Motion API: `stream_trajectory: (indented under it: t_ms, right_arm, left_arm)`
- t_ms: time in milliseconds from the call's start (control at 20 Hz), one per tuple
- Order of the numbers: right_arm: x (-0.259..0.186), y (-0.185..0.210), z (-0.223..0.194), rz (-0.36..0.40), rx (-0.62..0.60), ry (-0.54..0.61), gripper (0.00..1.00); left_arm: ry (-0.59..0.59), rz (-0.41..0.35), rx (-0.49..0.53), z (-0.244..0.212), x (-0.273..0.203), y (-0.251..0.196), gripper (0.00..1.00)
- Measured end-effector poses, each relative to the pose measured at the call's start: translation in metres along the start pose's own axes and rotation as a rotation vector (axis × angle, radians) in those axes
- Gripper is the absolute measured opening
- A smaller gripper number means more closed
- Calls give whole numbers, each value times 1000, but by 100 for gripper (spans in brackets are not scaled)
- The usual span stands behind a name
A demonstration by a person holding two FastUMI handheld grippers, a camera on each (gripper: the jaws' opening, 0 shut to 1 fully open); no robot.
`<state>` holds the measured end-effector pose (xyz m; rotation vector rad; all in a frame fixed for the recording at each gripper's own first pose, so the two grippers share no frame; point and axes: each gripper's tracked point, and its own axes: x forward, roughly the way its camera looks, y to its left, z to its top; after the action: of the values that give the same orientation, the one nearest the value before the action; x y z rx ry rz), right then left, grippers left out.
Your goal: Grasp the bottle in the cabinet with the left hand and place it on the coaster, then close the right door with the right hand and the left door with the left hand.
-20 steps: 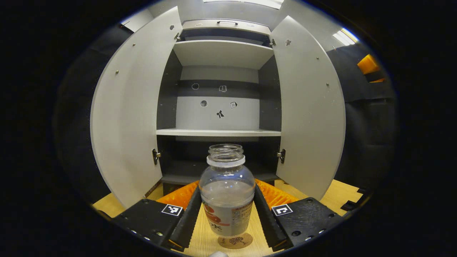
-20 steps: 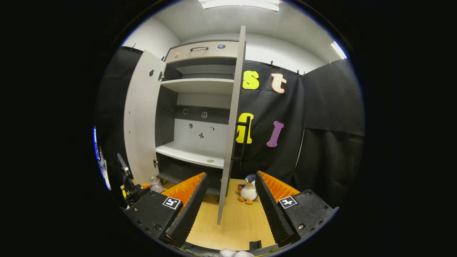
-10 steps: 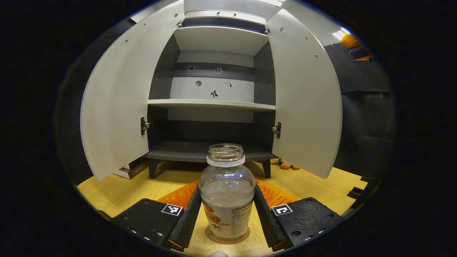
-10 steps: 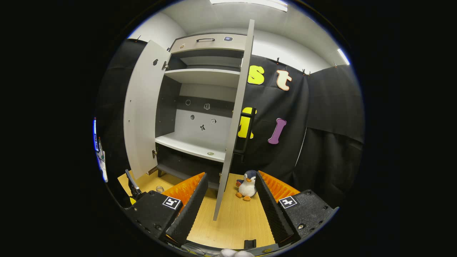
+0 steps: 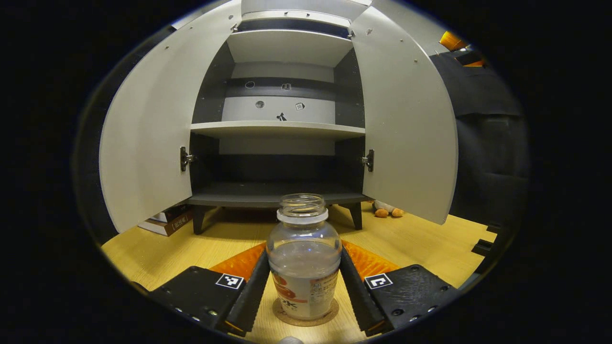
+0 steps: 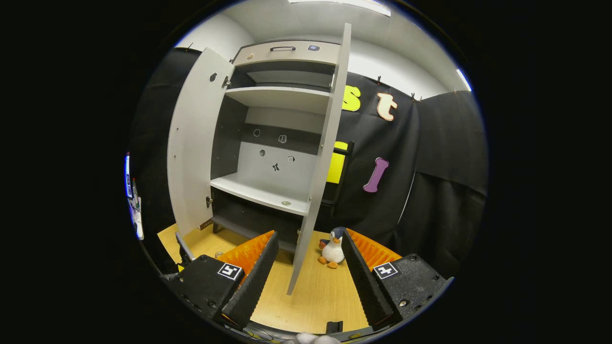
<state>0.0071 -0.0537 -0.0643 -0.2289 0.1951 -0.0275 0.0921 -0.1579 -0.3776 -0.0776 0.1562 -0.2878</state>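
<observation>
The bottle (image 5: 303, 258) stands upright, long axis vertical, between the fingers (image 5: 252, 291) of the left gripper (image 5: 304, 291), and its base sits right on the round coaster (image 5: 305, 315) on the bench (image 5: 420, 241). Both fingers look pressed against the bottle's sides, so the left gripper has it clamped. The placing looks as good as done; I'd say what's left here is to let go and draw straight back along the fingers' line, without tipping that open-necked bottle.

Over to the right gripper view: the right gripper (image 6: 308, 277) has its fingers spread wide, holding nothing. And here's the relation that matters: the right door (image 6: 320, 157) stands edge-on, dead ahead, its lower corner hanging just beyond and between the fingertips. So the right gripper is the nearer one to that door by far, as the task wants. The push probably has to come from the door's outer face, the side toward the plush penguin (image 6: 332, 248), swinging it in toward the cabinet (image 6: 267, 157).

The left door (image 5: 148, 138) stands wide open, up and to the left of the bottle in the left gripper view, waiting its turn.
</observation>
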Motion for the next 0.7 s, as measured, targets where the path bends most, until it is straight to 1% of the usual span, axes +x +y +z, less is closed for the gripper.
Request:
stream_trajectory:
  t_ms: [50,100,200,250,350,550,700]
  right_arm:
    - [0,0,-1,-1,0,3,82]
    - [-1,1,-1,0,1,4,82]
    - [-2,2,-2,0,4,4,82]
    - [-2,2,-2,0,5,5,82]
    - [-4,2,1,-3,10,-2,82]
    - [-9,2,4,-7,19,-15,82]
    - [-13,2,8,-14,27,-30,82]
  left_arm:
    - [5,3,2,-1,0,0,82]
    - [10,2,5,-1,0,0,79]
    - [7,1,26,2,-2,0,79]
    - [3,0,38,5,-2,0,87]
    - [-6,-4,51,11,-1,1,95]
    - [-19,-3,56,27,-3,1,96]
    - [-57,-10,62,55,-5,-3,96]
